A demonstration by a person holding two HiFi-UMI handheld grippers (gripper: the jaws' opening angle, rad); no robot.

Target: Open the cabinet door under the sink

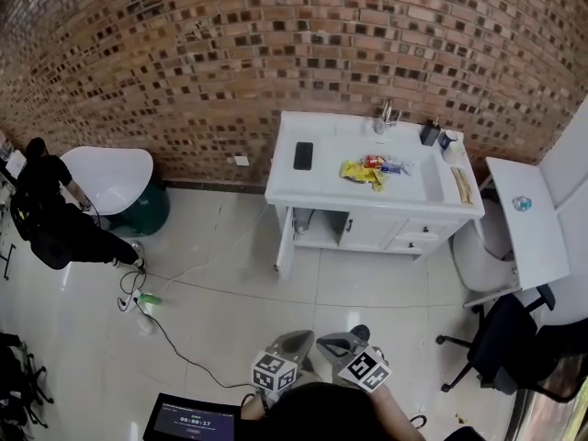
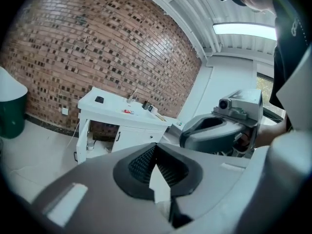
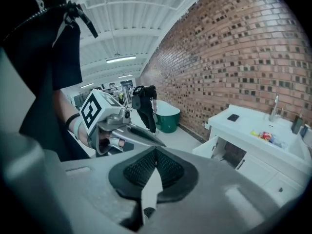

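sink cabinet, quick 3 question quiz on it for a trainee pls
1. True or false: a door of the sink cabinet stands open.
2. What black thing lies flat on the countertop, beside the basin?
3. The left claw and the right claw are:
A. shut on the door's handle
B. shut, empty, well away from the cabinet
C. wide open

Key: 1 true; 2 a phone; 3 B
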